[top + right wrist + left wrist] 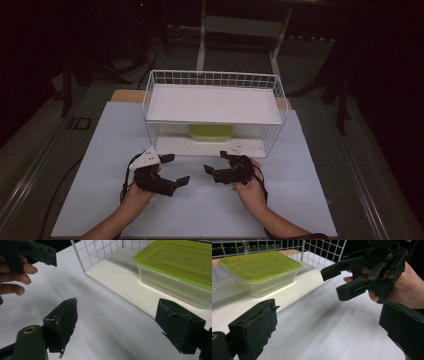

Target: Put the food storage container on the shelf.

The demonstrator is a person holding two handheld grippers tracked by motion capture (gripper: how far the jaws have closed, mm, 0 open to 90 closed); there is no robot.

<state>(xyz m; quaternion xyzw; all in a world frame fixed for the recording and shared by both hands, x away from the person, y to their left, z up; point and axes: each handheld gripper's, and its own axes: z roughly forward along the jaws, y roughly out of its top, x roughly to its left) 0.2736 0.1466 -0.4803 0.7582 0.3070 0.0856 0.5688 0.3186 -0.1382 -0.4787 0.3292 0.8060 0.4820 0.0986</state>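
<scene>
The room around me is dark; the white surface (200, 205) carries everything. On it stands a white wire rack (215, 80) with an upper shelf, and on its lower shelf, set back from the front edge, sits the clear container with the green lid (210, 132). My left hand-held gripper (174, 170) and right hand-held gripper (215, 162) hover just in front of the rack, facing each other, both released with nothing between their jaws. As I judge it, the risk lies in reaching in: the upper shelf hangs low over the container, so a jaw could catch on the wire or shelf edge, or push the light container deeper instead of gripping it.
</scene>
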